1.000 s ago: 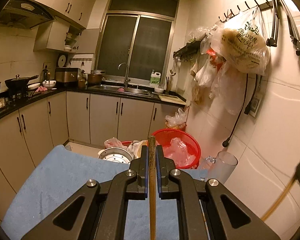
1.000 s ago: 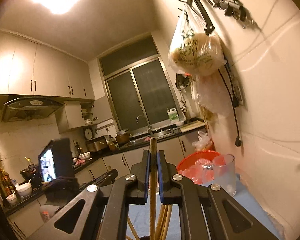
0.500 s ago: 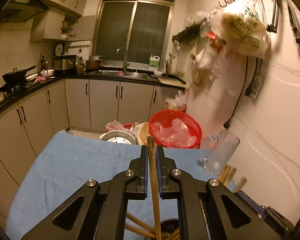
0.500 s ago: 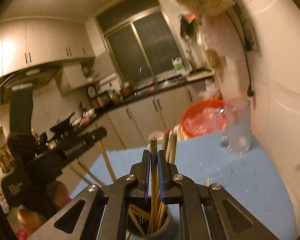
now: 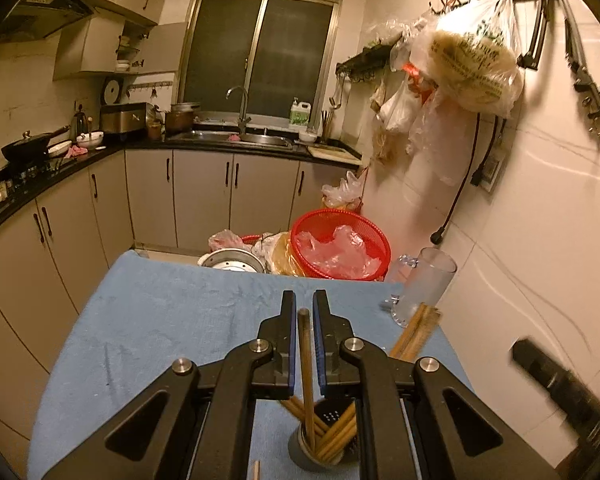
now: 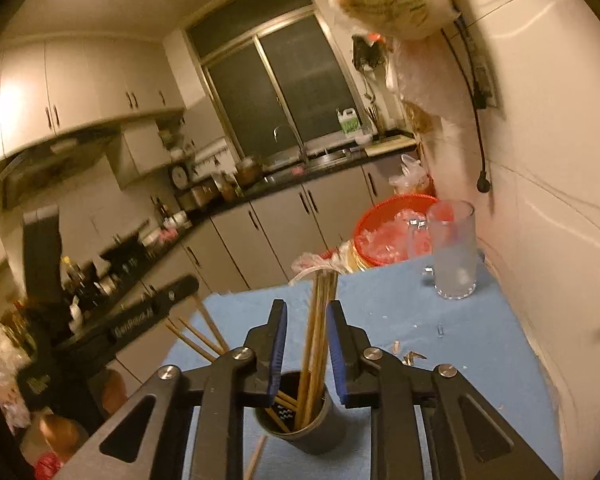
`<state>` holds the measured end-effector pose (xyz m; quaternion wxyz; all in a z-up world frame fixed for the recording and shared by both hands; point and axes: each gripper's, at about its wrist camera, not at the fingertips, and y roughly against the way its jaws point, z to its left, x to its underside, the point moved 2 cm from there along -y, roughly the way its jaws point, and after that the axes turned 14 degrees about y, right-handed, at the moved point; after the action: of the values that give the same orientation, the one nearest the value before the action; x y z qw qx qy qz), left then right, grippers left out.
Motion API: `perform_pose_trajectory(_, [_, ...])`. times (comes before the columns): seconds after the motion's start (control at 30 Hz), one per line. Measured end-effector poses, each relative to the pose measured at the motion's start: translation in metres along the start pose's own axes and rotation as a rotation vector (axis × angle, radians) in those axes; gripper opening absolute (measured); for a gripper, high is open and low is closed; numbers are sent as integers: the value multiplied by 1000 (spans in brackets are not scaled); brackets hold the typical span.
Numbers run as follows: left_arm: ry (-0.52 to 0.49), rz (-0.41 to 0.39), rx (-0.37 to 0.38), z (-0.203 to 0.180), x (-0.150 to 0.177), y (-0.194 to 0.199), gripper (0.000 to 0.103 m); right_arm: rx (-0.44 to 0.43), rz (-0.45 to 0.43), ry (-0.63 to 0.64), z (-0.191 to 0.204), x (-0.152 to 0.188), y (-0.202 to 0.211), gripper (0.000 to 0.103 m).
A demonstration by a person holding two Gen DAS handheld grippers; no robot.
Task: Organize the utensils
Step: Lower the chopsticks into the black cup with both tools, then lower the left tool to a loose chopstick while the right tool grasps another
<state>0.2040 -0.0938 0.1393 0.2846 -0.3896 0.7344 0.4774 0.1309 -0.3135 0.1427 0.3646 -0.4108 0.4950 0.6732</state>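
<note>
A dark round holder (image 5: pixel 315 450) stands on the blue cloth and holds several wooden chopsticks (image 5: pixel 336 432). My left gripper (image 5: pixel 303 316) is open right above it, and one chopstick (image 5: pixel 306 364) stands loose between its jaws with its lower end in the holder. In the right wrist view the holder (image 6: pixel 300 420) sits just below my right gripper (image 6: pixel 306 320), which is open; several chopsticks (image 6: pixel 316 340) rise between its jaws without being pinched. The left gripper body (image 6: pixel 140 316) shows at the left there.
A clear glass mug (image 5: pixel 424 284) stands at the table's far right corner by the wall; it also shows in the right wrist view (image 6: pixel 454 254). A red basket (image 5: pixel 340 248) and a metal pot (image 5: pixel 230 262) sit beyond the far edge. Small scraps (image 6: pixel 412 354) lie on the cloth.
Both grippers came down over the holder and opened. Each let go of its chopstick, and both chopsticks now stand in the holder.
</note>
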Motion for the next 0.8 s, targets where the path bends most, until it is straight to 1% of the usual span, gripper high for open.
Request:
perform_pose_trajectory(0.03, [-2, -10, 4, 1, -1, 9, 9, -28, -27, -23, -2, -7, 9, 23])
perform_pose_trajectory(0.13, [-8, -37, -6, 6, -4, 35, 9, -105, -70, -74, -5, -34, 28, 23])
perform_pose_trajectory(0.17, [-9, -43, -3, 9, -5, 46, 9, -127, -80, -93, -5, -45, 31, 25])
perform_pose_trajectory(0.2, [-11, -50, -4, 12, -6, 56, 9, -175, -83, -104, -5, -62, 36, 24])
perform_pose_trajectory(0.23, [-17, -62, -13, 15, -7, 67, 9, -187, -81, -93, -4, -83, 41, 24])
perform_pose_trajectory(0.27, [-22, -72, -20, 17, -9, 75, 9, -157, -94, -74, -5, -101, 49, 24])
perform_pose_trajectory(0.3, [-30, -82, -25, 20, -9, 86, 9, -96, -117, -32, -5, -123, 59, 24])
perform_pose_trajectory(0.33, [-40, -85, -36, 24, -9, 96, 9, -16, -148, 32, -3, -148, 70, 24])
perform_pose_trajectory(0.37, [-52, -84, -54, 27, -9, 103, 9, 63, -187, 83, -2, -165, 82, 24])
perform_pose_trajectory(0.4, [-67, -75, -71, 31, -7, 111, 9, 169, -242, 141, 1, -180, 98, 24])
perform_pose_trajectory(0.43, [-69, -66, -59, 37, -5, 119, 9, 241, -265, 186, 6, -187, 109, 24])
perform_pose_trajectory(0.47, [-65, -57, -52, 42, -4, 124, 9, 280, -258, 222, 11, -188, 117, 27])
perform_pose_trajectory(0.5, [-58, -37, -55, 51, 1, 129, 10, 253, -230, 222, 14, -181, 117, 31])
perform_pose_trajectory(0.57, [-54, 5, -88, 67, 10, 133, 12, 144, -123, 226, 26, -147, 101, 59])
perform_pose_trajectory(0.63, [-39, 46, -104, 84, 23, 132, 13, 57, -20, 280, 47, -91, 77, 60])
perform_pose_trajectory(0.7, [-17, 106, -126, 103, 39, 126, 13, 6, 64, 288, 63, -40, 56, 61])
perform_pose_trajectory(0.73, [1, 137, -132, 115, 49, 121, 13, -48, 127, 270, 69, -13, 42, 59])
perform_pose_trajectory(0.77, [12, 158, -142, 121, 55, 117, 13, -120, 194, 226, 75, 18, 27, 59])
perform_pose_trajectory(0.8, [24, 182, -161, 130, 63, 112, 13, -168, 233, 192, 78, 38, 15, 58])
